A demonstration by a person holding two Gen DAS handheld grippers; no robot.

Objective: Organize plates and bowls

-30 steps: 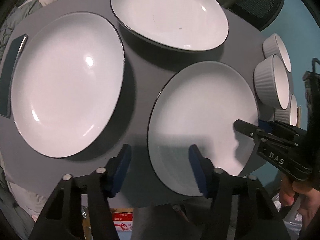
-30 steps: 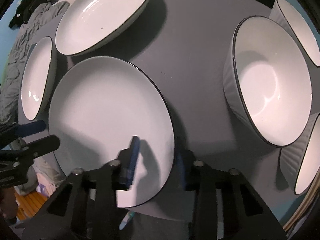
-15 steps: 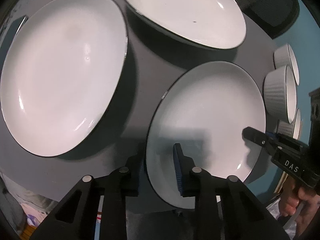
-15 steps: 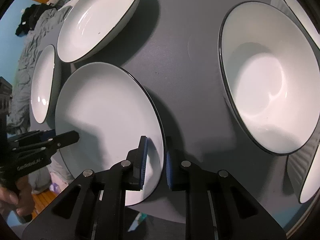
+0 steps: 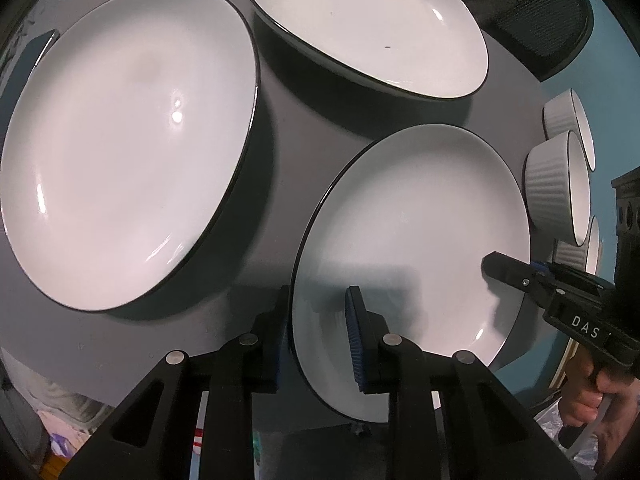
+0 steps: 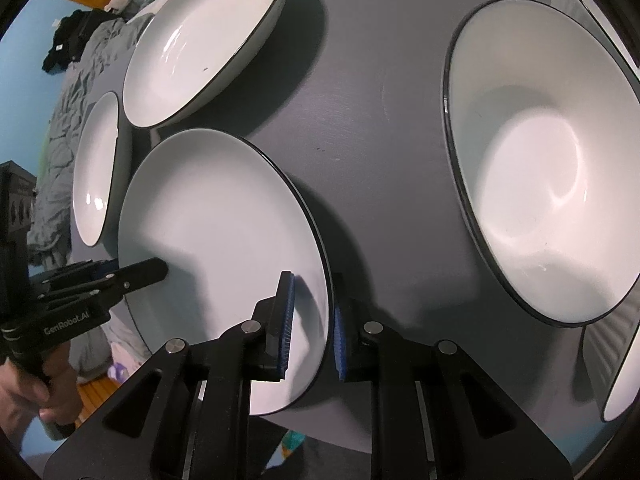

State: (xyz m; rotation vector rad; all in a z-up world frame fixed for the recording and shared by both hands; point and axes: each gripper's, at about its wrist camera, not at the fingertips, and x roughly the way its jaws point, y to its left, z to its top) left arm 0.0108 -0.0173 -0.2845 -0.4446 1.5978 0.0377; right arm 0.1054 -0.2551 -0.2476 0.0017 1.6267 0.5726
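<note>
A white plate with a thin black rim point(image 5: 420, 232) lies at the near edge of the grey round table point(image 5: 280, 152). My left gripper point(image 5: 316, 320) is shut on its left rim, one blue pad on the plate's face and the other under the rim. My right gripper point(image 6: 314, 328) is shut on the opposite rim of the same plate point(image 6: 224, 220). Each gripper shows in the other's view: the right gripper point(image 5: 504, 270) at the plate's right side, the left gripper point(image 6: 148, 272) at its left. I cannot tell whether the plate is off the table.
A larger plate point(image 5: 128, 144) lies to the left and another plate point(image 5: 368, 28) at the back. Ribbed white bowls point(image 5: 556, 192) stand at the right edge; the nearest bowl point(image 6: 540, 176) looms large. A bed with clothes point(image 6: 80, 60) lies beyond the table.
Both grippers have closed from open onto opposite rims of the near plate. The left wrist view has drawn in closer to the plate.
</note>
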